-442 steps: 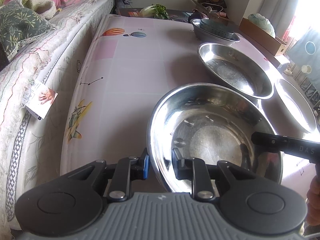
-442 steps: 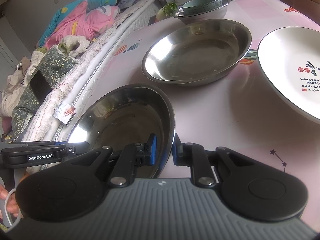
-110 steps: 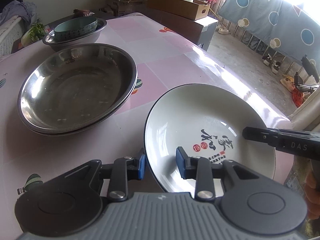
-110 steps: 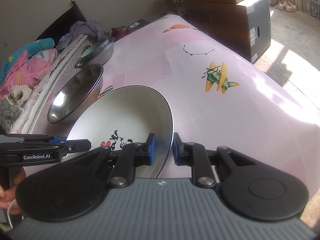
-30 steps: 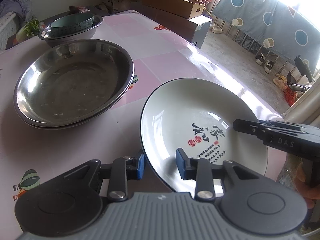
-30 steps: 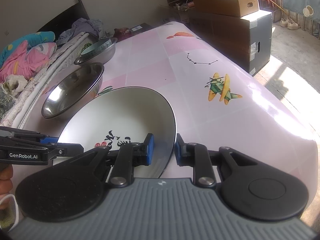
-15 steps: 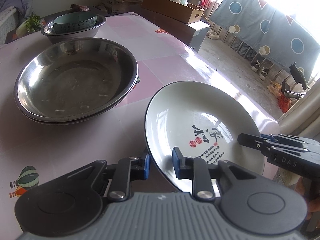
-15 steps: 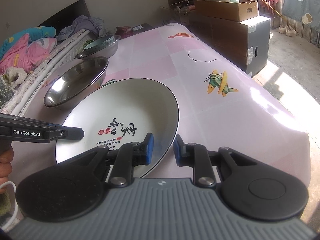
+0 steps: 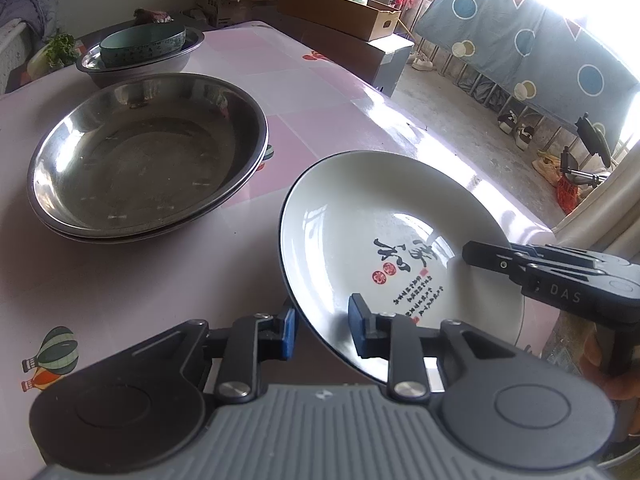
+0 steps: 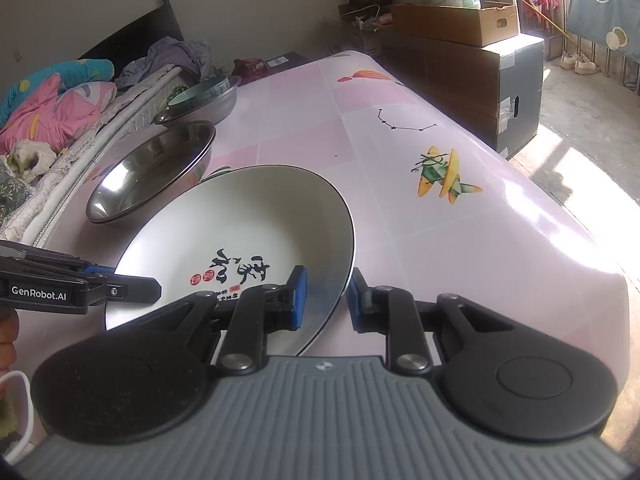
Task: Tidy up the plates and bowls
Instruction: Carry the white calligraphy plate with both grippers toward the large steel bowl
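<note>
A white plate with black and red writing point(image 9: 384, 236) point(image 10: 240, 232) is held tilted just above the pink table, between both grippers. My left gripper point(image 9: 322, 330) is shut on its near rim; my right gripper point(image 10: 326, 298) is shut on the opposite rim. Each gripper shows in the other's view: the right one in the left wrist view point(image 9: 560, 280), the left one in the right wrist view point(image 10: 80, 284). Two stacked steel basins point(image 9: 148, 160) point(image 10: 152, 168) sit beyond the plate. Farther back, a teal bowl point(image 9: 142, 42) sits in a steel bowl point(image 9: 120, 68).
The pink table point(image 10: 460, 220) has its right edge close to the plate, with floor beyond. A mattress and bedding point(image 10: 48, 120) run along the far side. Cardboard boxes point(image 10: 460, 20) stand past the table's end.
The plate has lifted and tilted, and it has moved a little toward the stacked steel basins. Both grippers keep their hold on its rims.
</note>
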The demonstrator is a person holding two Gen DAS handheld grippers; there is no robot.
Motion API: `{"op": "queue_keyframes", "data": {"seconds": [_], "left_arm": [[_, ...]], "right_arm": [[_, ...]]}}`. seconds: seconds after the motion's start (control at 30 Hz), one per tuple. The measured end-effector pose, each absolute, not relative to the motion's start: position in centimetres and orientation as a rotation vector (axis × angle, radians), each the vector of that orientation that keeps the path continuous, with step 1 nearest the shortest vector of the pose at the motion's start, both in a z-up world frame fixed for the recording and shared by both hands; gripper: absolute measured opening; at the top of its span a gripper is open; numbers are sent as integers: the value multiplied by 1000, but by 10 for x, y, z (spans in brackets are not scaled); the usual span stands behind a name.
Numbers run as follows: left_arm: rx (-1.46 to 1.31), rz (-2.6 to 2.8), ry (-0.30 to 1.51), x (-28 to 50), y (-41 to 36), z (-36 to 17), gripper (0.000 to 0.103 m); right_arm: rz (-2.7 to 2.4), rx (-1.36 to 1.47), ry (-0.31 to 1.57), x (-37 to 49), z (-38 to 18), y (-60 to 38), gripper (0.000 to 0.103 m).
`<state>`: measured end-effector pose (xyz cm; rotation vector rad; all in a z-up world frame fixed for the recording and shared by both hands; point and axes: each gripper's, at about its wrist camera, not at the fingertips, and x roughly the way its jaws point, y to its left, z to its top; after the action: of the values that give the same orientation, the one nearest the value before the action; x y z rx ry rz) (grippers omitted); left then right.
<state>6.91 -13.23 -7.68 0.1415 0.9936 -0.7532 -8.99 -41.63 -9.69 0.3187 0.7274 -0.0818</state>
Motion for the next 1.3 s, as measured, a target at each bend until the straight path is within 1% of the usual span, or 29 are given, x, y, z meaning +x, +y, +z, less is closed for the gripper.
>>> {"op": "queue_keyframes", "data": {"seconds": [0.13, 0.33, 0.67, 1.3], "left_arm": [[144, -753, 1002, 69, -134, -76, 28], [160, -749, 998, 68, -137, -76, 32], [186, -739, 993, 65, -142, -75, 35], [194, -732, 991, 64, -144, -74, 36]], "right_arm": [[-81, 321, 726, -90, -97, -416, 21], [-79, 323, 725, -90, -98, -415, 23], [-79, 318, 726, -89, -98, -414, 24], [-78, 308, 736, -86, -95, -414, 25]]}}
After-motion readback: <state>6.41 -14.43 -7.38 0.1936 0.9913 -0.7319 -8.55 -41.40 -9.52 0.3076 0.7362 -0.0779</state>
